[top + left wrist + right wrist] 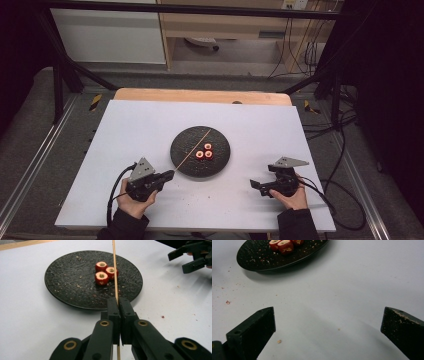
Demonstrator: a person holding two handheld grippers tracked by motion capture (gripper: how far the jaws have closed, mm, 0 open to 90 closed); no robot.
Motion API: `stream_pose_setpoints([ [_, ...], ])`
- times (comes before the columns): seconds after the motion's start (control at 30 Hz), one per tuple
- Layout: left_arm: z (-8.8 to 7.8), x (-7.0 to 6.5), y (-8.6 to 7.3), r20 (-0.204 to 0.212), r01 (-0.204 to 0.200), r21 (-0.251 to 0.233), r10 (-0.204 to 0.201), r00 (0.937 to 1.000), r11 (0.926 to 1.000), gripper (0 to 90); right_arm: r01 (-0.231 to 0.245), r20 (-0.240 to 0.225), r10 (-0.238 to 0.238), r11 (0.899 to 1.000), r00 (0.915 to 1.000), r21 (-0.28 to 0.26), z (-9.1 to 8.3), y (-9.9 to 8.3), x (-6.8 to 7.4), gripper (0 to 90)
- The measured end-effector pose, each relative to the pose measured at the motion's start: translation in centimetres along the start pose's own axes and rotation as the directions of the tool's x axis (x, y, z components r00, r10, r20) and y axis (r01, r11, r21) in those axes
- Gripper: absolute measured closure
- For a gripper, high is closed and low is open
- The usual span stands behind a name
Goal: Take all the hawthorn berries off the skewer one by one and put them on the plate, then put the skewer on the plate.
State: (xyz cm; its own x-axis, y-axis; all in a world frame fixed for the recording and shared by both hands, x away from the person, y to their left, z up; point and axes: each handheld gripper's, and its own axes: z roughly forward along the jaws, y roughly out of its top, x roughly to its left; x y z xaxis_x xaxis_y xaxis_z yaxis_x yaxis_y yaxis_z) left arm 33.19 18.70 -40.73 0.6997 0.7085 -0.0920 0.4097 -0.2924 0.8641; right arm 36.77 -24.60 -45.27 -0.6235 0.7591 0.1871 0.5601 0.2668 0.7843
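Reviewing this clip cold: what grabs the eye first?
A black plate at the middle of the white table carries three red cored pieces. The left gripper is shut on a thin wooden skewer reaching over the plate, and the right gripper sits open and empty at the plate's right.

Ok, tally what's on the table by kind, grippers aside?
Red cored fruit pieces: 3, clustered on the plate
Black round plate: 1
Wooden skewer: 1, clamped in the left gripper, over the plate
Total: 5
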Motion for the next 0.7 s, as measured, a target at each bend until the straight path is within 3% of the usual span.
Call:
stream_pose_setpoints([
  [0.13, 0.3, 0.4, 0.8, -0.009, 0.007, 0.004, -0.007, 0.9999, 1.0, 88.1, -0.018, 0.005, 0.018, 1.0, 0.9998, -0.011, -0.4, -0.5, -0.3, 1.1],
  [0.7, 2.8, 1.8, 3.5, -0.043, 0.041, 0.015, -0.041, 0.9982, 0.999, 88.1, -0.013, 0.03, 0.013, 1.0, 0.9995, 0.003, -0.8, -0.7, -0.3, 1.0],
])
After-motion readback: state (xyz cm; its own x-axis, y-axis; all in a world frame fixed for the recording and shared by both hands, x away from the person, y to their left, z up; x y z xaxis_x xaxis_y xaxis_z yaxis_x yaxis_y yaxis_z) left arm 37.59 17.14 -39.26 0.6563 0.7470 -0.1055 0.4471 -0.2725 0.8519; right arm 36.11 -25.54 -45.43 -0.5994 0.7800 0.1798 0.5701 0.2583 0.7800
